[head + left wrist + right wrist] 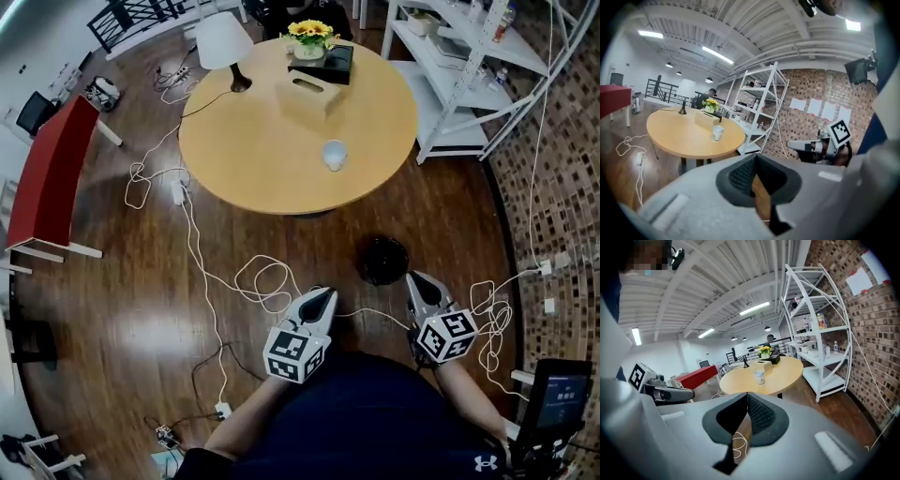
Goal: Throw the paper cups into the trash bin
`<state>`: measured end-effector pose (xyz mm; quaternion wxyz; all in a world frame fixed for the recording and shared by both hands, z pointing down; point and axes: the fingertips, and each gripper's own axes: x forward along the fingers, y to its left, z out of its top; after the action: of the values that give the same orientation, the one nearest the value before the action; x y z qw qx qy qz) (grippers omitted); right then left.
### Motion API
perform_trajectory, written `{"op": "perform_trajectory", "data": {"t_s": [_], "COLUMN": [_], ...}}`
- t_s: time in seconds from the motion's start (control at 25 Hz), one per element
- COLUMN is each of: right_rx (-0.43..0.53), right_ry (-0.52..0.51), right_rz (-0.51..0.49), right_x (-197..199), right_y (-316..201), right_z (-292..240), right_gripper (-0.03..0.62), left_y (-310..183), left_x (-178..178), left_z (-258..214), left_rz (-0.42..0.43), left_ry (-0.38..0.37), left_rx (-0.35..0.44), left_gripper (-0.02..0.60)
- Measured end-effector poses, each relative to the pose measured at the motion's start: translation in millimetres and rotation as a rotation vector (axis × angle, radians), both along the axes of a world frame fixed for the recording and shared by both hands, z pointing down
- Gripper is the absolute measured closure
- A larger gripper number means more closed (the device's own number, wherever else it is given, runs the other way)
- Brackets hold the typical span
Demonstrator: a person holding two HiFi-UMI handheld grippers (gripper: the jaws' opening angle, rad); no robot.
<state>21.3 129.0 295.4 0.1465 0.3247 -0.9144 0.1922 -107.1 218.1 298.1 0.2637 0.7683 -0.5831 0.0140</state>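
A small white paper cup (pixel 335 154) is seen standing upright on the smooth round wooden table (pixel 253 159), well apart from the round black trash bin (pixel 383 260) on the shiny dark wood floor (pixel 131 319), and the left gripper (pixel 323 293) and right gripper (pixel 415 278) are both seen closed and empty.

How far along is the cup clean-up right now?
Nothing looks done yet. One paper cup stands on the round table; the black trash bin sits on the floor, its inside too dark to read. In hand: nothing; left claw and right claw are shut and empty, short of the table. Left: grab the cup, drop it in the bin.
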Motion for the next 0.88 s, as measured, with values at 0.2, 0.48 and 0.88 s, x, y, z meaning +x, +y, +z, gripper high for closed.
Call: {"op": "perform_trajectory", "data": {"t_s": [0.2,0.48,0.88], "right_rx": [0.138,0.107,-0.134], "right_ry": [0.136,0.192,0.194], "right_rz": [-0.114,-0.167,-0.142], "right_x": [-69.1,-137.0,-196.2], "right_y": [-68.5,-163.8,-265.0], "right_z": [-15.7,6.0,81.7], "right_gripper": [0.58,0.543,0.48], "left_y": [-57.8,-116.8,-128.9], "left_x": [-63.5,-126.0,-154.0], "left_z": [1.9,-16.2,-26.6], "left_rz": [0.0,-0.06,-0.253], "left_ry": [0.028,0.01,-0.063], "left_rx": [0.016,0.006,-0.042], "left_gripper": [0.578,0.578,0.452]}}
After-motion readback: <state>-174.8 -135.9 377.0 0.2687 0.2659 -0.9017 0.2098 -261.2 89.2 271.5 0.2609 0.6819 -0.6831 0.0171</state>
